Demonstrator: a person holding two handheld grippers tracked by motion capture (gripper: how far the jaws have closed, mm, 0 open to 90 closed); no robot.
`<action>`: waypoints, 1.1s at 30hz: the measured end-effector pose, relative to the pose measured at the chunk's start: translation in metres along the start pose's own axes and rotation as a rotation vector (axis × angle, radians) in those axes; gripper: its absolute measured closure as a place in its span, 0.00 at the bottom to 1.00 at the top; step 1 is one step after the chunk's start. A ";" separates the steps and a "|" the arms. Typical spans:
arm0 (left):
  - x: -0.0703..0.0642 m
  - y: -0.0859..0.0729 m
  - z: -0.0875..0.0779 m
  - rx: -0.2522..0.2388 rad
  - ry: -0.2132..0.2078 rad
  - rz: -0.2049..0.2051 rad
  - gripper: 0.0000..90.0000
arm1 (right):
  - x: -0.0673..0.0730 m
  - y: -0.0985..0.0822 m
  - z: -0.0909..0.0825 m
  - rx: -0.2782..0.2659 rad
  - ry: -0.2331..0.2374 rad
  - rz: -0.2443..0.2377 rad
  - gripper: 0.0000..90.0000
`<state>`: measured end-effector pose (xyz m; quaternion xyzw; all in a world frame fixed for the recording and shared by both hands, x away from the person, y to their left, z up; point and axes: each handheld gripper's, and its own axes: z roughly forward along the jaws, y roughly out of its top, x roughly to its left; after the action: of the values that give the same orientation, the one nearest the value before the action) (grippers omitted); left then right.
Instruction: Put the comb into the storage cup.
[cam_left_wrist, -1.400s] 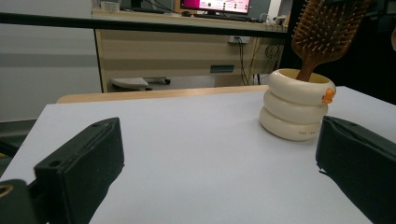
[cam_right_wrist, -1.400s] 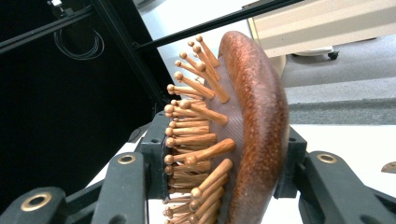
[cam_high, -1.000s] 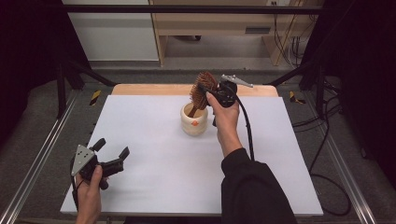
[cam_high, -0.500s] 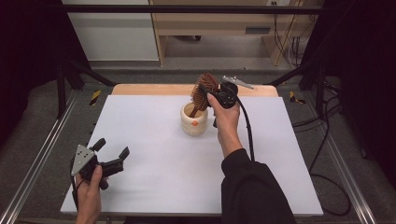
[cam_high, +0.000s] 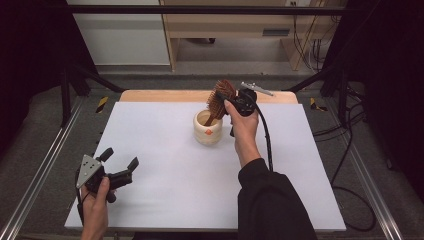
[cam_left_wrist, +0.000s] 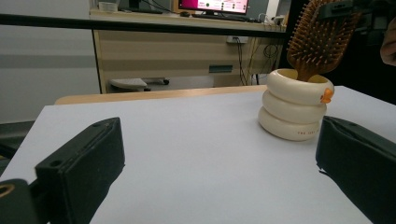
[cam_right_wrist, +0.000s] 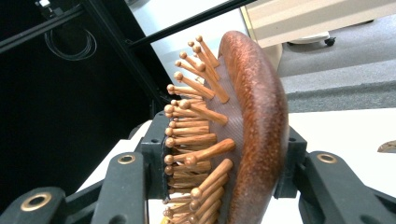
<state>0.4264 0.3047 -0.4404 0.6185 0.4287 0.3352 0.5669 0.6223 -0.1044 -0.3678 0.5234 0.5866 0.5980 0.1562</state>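
Between the pads of the right gripper sits the head of a wooden hairbrush, one jaw against the rows of ball-tipped pins, the other on the smooth rounded back. The jaws are clamped on it. Seen from the high view, the hairbrush stands tilted with its handle down inside a cream ring-stacked cup, the head rising above the cup's rim toward the far edge of the white table. Wood of this kind looks stiff and light, yet the polished back may slip, and the pins could flex or shed under a hard squeeze; a hold across the head, or lower on the handle once it is clear of the cup, seems safest. The cup itself appears light enough to tip if the handle drags on its wall. Well apart from the cup, near the table's front left corner, the left gripper rests with jaws spread wide, holding nothing.
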 end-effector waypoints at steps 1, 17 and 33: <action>0.000 0.000 0.000 -0.001 0.000 0.001 0.02 | 0.000 0.000 0.000 0.001 0.002 0.006 0.58; 0.000 0.000 0.000 0.000 -0.001 0.004 0.01 | 0.000 -0.005 0.007 0.011 0.009 0.033 0.57; 0.000 0.000 0.000 -0.003 0.000 0.000 0.01 | -0.007 -0.005 0.007 0.013 0.016 0.058 0.56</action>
<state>0.4264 0.3049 -0.4401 0.6178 0.4281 0.3358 0.5677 0.6285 -0.1047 -0.3769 0.5363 0.5764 0.6025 0.1306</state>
